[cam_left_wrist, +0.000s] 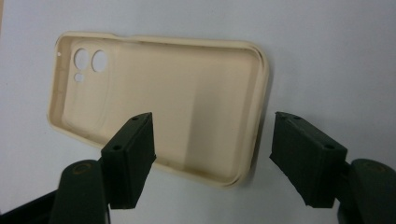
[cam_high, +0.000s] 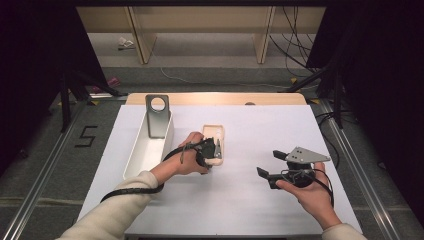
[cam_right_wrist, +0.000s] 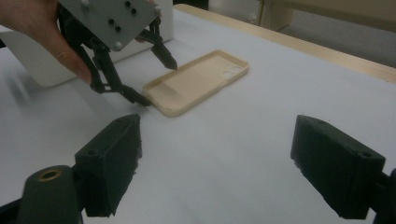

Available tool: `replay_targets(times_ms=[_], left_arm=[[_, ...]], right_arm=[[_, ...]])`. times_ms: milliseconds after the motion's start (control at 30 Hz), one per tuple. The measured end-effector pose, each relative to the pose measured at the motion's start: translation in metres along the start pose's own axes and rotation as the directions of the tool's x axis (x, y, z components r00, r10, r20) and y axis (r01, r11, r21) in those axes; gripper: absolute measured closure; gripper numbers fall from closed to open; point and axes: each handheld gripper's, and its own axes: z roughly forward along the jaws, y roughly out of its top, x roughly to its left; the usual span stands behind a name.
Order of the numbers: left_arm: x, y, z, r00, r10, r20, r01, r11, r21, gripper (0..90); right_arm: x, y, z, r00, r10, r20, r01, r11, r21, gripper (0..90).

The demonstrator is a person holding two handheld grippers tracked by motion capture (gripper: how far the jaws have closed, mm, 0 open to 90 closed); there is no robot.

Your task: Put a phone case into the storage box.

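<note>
Your left gripper (cam_high: 214,152) straddles the beige phone case (cam_high: 216,134) end, jaws wide, no grip yet — pickup remains; right gripper (cam_high: 270,165) idles wide open.

Near end of the phone case (cam_high: 214,134) under the left gripper (cam_high: 214,150) in the high view

A black "5" (cam_high: 86,136) is marked on the grey floor (left of the table); nothing else is legible.
</note>
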Motion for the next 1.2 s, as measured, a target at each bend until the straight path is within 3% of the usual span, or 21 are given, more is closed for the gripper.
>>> replay_targets(times_ms=[600, 767, 900, 1133, 1167, 1200], left_arm=[[0.0023, 0.0041, 0.0063, 0.9998, 0.022, 0.0, -0.022, 0.9997, 0.007, 31.3], [0.0018, 0.005, 0.0063, 0.9994, 0.02, 0.03, -0.02, 0.9997, 0.016, 35.4], [0.001, 0.0058, 0.0059, 0.9977, 0.041, 0.054, -0.042, 0.999, 0.018, 41.2], [-0.0004, 0.0084, 0.0046, 0.9884, 0.131, 0.077, -0.133, 0.991, 0.017, 56.2], [-0.0024, 0.0079, 0.0047, 0.9898, 0.11, 0.091, -0.112, 0.9935, 0.02, 57.2], [-0.0017, 0.0083, 0.0045, 0.9878, 0.127, 0.09, -0.13, 0.9914, 0.02, 58.8]], right_arm=[[0.0004, 0.0, 0.0005, 1.0, -0.001, -0.002, 0.001, 1.0, 0.002, 17.2], [0.0003, -0.0001, 0.0005, 1.0, -0.001, -0.003, 0.001, 1.0, 0.001, 17.2], [0.0006, 0.0, 0.0005, 1.0, -0.002, -0.004, 0.002, 1.0, 0.003, 17.3], [0.0006, -0.0001, 0.0008, 1.0, -0.001, -0.008, 0.001, 1.0, 0.005, 17.3], [0.0007, -0.0001, 0.0008, 1.0, -0.002, -0.007, 0.002, 1.0, 0.005, 17.3], [0.0007, -0.0001, 0.0007, 1.0, -0.002, -0.007, 0.002, 1.0, 0.006, 17.3]])
